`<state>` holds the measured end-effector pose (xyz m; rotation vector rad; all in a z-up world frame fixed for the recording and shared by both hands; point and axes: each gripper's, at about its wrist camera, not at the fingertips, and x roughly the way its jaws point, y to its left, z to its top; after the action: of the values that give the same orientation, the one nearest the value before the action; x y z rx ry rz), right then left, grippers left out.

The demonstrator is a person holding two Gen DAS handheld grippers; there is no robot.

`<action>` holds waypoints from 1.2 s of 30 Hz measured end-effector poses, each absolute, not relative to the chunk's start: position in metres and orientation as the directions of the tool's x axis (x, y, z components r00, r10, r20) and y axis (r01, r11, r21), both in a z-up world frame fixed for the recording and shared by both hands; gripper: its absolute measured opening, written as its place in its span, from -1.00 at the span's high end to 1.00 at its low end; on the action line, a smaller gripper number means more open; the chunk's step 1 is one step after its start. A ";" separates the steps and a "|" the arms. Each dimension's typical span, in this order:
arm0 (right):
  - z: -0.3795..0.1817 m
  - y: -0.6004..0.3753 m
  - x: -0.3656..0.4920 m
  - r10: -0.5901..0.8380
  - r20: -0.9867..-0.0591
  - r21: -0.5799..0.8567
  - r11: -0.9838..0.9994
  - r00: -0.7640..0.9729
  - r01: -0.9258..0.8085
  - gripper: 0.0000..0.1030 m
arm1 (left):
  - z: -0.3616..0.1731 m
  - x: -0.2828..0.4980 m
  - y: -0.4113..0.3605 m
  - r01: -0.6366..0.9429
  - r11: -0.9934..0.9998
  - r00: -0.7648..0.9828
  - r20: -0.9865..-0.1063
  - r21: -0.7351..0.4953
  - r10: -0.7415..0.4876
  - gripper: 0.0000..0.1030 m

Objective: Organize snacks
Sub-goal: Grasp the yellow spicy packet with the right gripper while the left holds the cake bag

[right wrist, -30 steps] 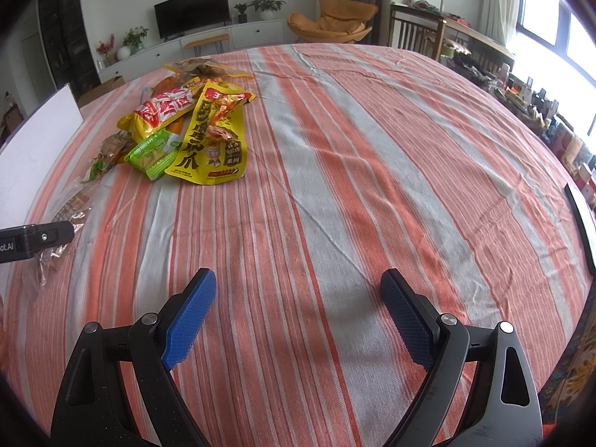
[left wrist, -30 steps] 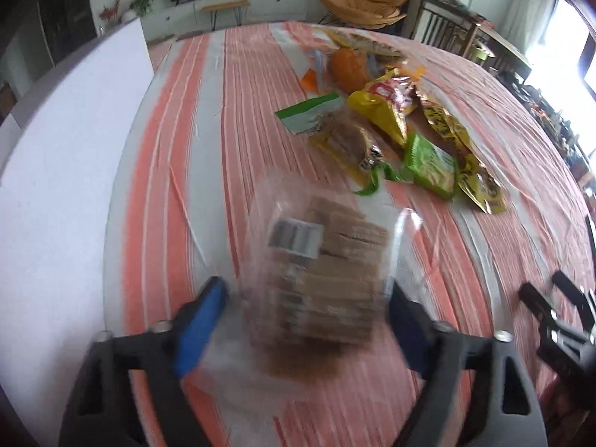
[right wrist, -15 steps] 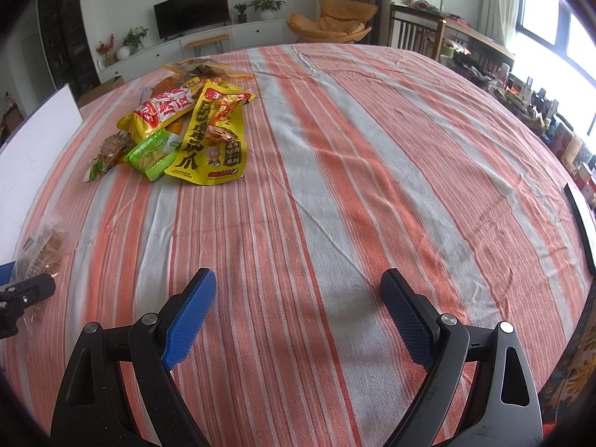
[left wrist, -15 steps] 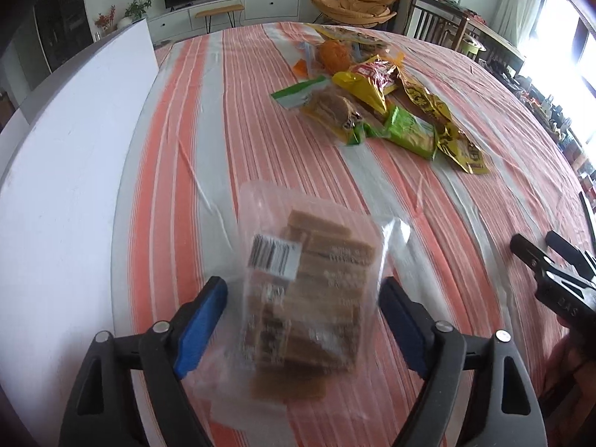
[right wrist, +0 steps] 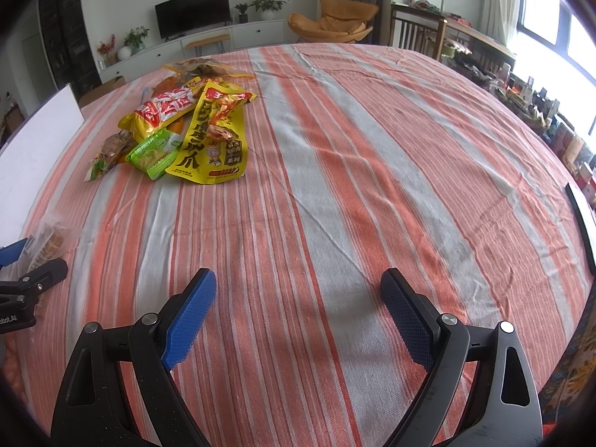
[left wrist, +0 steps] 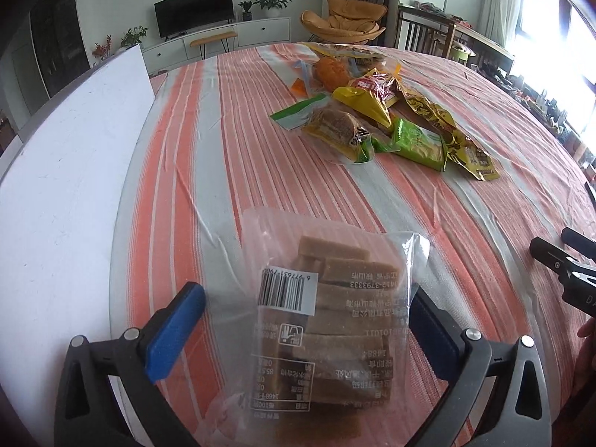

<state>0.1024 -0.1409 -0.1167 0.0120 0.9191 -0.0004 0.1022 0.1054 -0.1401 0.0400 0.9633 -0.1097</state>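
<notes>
A clear bag of brown biscuit bars (left wrist: 335, 320) with a barcode label lies on the striped cloth between the fingers of my left gripper (left wrist: 301, 320). The jaws stand wide open on either side of it; whether the pads touch it I cannot tell. The bag also shows in the right wrist view (right wrist: 50, 238) at far left. A heap of snack packets (left wrist: 376, 119) lies farther out: yellow, green, red and orange bags, also in the right wrist view (right wrist: 186, 130). My right gripper (right wrist: 298, 313) is open and empty over bare cloth.
A white board (left wrist: 67, 193) lies along the table's left edge. The orange-and-grey striped tablecloth (right wrist: 372, 186) covers the round table. A dark flat object (right wrist: 581, 223) sits at the right edge. The right gripper shows in the left wrist view (left wrist: 566, 272).
The left gripper has drawn back toward the near edge with the biscuit bag between its open fingers; the snack heap looks farther away. The right gripper has not moved.
</notes>
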 end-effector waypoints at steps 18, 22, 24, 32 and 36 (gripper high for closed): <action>-0.108 -0.079 0.269 0.131 -0.891 0.097 0.990 0.435 -0.098 -0.11 | -0.140 0.102 0.105 0.107 0.994 0.567 -0.821 -0.014 -0.073 -1.00; -0.108 -0.086 0.266 0.141 -0.898 0.116 0.990 0.416 -0.085 -0.07 | -0.140 0.103 0.105 0.107 0.994 0.567 -0.820 -0.014 -0.073 -1.00; -0.107 -0.098 0.254 0.142 -0.899 0.127 0.990 0.415 -0.064 -0.07 | -0.140 0.102 0.105 0.107 0.994 0.567 -0.820 -0.014 -0.073 -1.00; -0.109 -0.136 0.145 0.074 -0.864 0.058 0.997 0.498 -0.047 -0.14 | -0.140 0.103 0.105 0.107 0.994 0.568 -0.820 -0.014 -0.073 -1.00; -0.113 -0.132 0.113 0.047 -0.816 0.044 0.999 0.576 -0.020 -0.54 | -0.140 0.103 0.105 0.107 0.994 0.568 -0.820 -0.015 -0.074 -1.00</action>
<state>0.1126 -0.1318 -0.1132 0.0307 0.9565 0.0395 0.1025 0.1053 -0.1402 0.0378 0.9614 -0.1061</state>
